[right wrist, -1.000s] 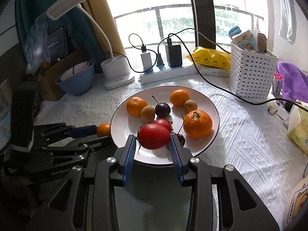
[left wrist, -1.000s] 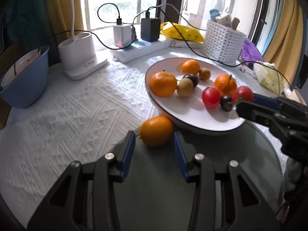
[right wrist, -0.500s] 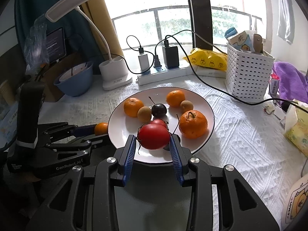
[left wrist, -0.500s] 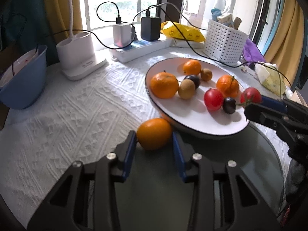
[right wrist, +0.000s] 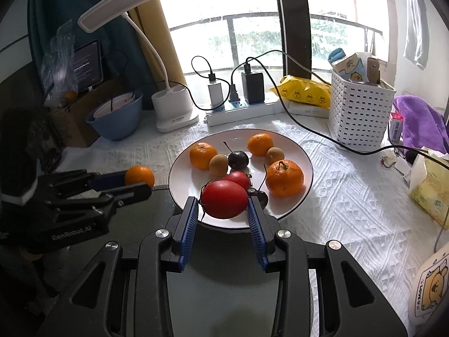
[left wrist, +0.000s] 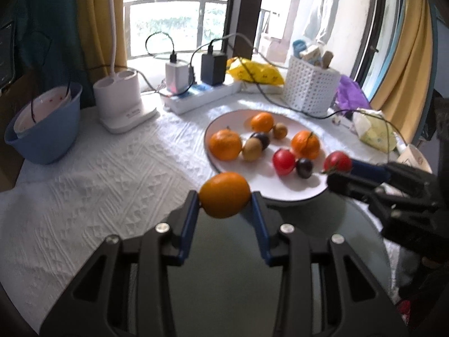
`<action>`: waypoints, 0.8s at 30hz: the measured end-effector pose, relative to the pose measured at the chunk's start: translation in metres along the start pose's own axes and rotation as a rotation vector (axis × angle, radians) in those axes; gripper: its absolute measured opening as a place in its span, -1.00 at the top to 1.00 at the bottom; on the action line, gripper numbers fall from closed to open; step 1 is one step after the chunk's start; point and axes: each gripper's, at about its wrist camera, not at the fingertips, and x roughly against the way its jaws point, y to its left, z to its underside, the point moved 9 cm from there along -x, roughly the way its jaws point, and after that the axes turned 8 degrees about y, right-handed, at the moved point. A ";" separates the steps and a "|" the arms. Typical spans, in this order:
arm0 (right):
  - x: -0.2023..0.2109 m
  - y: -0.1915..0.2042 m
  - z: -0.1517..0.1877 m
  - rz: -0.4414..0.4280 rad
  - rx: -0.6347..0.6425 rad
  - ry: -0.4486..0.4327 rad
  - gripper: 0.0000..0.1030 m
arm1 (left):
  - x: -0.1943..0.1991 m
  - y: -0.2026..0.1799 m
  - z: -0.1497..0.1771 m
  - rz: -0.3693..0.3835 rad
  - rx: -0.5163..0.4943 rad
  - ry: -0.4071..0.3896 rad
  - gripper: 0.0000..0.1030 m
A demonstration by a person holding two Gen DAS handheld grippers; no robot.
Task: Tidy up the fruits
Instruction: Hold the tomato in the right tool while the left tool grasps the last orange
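Pictured mid-frame: left gripper (left wrist: 224, 200) pinching an orange (left wrist: 224, 194) beside the white plate (left wrist: 289, 193); right gripper (right wrist: 223, 207) clamped on a red tomato (right wrist: 224, 200) over the plate's near rim.

Orange (left wrist: 224, 194) and red tomato (right wrist: 224, 200), both gripped beside plate (right wrist: 301, 157).

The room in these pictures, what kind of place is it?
Probably a home, at a table by a balcony window: a desk lamp, a power strip with chargers, and a plate of fruit on a white tablecloth.
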 end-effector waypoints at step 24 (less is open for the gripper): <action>-0.022 -0.006 -0.004 -0.052 -0.009 0.027 0.26 | -0.034 -0.016 -0.022 0.036 -0.018 0.054 0.25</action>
